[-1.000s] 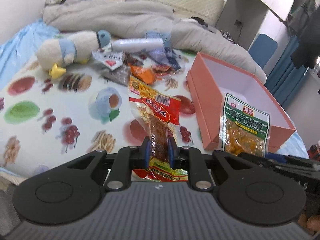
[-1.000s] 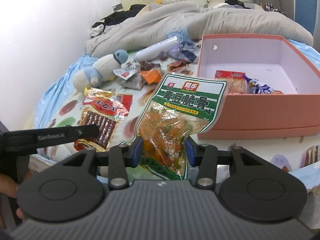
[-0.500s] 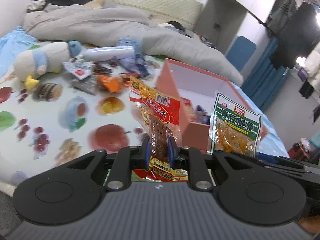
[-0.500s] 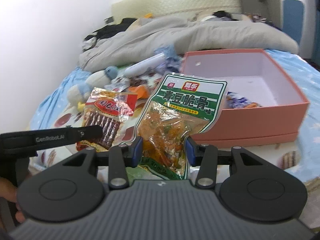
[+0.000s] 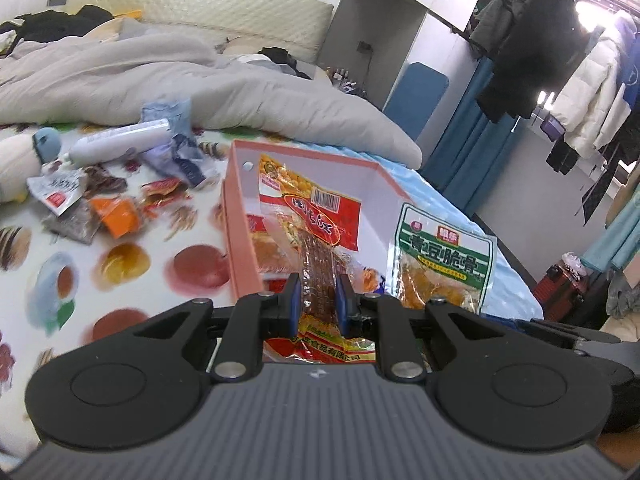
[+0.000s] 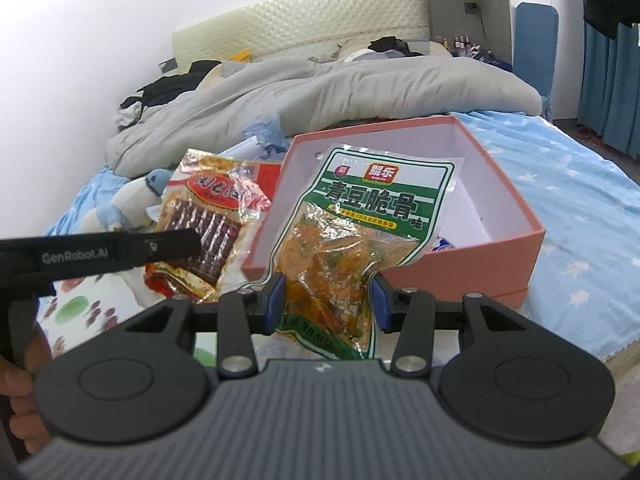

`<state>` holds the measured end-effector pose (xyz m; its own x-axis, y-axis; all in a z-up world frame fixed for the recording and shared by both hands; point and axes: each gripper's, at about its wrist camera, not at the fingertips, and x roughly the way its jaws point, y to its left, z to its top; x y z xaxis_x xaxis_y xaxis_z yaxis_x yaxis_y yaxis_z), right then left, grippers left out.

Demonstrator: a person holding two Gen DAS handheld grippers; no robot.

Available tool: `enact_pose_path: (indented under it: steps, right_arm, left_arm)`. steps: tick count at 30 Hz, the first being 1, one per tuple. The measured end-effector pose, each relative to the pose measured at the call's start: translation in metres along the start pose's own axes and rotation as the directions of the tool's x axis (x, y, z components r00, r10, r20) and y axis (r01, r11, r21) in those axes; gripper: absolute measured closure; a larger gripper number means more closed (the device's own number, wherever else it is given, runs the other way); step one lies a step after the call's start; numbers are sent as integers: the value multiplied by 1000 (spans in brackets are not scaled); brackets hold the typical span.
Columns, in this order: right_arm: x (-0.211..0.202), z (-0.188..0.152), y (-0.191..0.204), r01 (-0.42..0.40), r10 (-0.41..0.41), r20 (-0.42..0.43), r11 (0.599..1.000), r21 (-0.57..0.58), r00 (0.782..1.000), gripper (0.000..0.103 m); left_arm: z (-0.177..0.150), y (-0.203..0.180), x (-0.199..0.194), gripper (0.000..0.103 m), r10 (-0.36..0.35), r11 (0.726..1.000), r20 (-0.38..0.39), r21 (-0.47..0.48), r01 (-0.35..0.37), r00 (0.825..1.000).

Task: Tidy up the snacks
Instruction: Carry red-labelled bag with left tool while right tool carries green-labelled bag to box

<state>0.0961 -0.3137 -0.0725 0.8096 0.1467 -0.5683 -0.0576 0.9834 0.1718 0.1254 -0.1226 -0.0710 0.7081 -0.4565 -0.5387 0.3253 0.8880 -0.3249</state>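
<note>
My left gripper (image 5: 319, 296) is shut on a red snack packet (image 5: 310, 216) with dark strips inside, held up over the near left side of the pink box (image 5: 236, 216). In the right wrist view the same red snack packet (image 6: 208, 216) hangs left of the pink box (image 6: 472, 256). My right gripper (image 6: 327, 300) is shut on a green snack packet (image 6: 360, 216) with orange and green pieces, held in front of the box's near wall. The green snack packet (image 5: 440, 256) also shows in the left wrist view. Several packets lie inside the box.
Loose snack wrappers (image 5: 104, 208) and a white tube (image 5: 120, 142) lie on the fruit-print sheet (image 5: 132, 264) left of the box. A plush toy (image 6: 132, 204) sits beside them. A grey duvet (image 5: 160, 80) fills the far bed. Hanging coats (image 5: 560, 52) stand at right.
Both grippers have moved right and up toward the pink box with their packets still held. The box now sits directly behind both packets, and its contents show.
</note>
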Motion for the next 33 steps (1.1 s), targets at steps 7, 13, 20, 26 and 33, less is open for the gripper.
enact_pose_path:
  steps: [7,13,20,26,33]
  right_arm:
    - [17,15,-24,24,-24,0,999,22,1000,56]
    - [39,26,-41,39,-38,-24,998,40,999,56]
    - [83,45,-59,48,-45,-57,998,51,997,56]
    - [127,49,-68,48,-41,-111,997,57,993,55]
    - [149,48,-79,69,-57,-146,995,78,988,53]
  left_arm:
    - [24,-3,38,82,-20,1000,-39,1,20,999]
    - [39,-4,81,82,-39,999,-89,6,39,995]
    - [62,7,140,82,-47,999,-135,-5,47,990]
    - [74,18,189,82,-38,999,-186,9,40,982]
    - [77,27,226,82,-53,999,-224,-2,54,973]
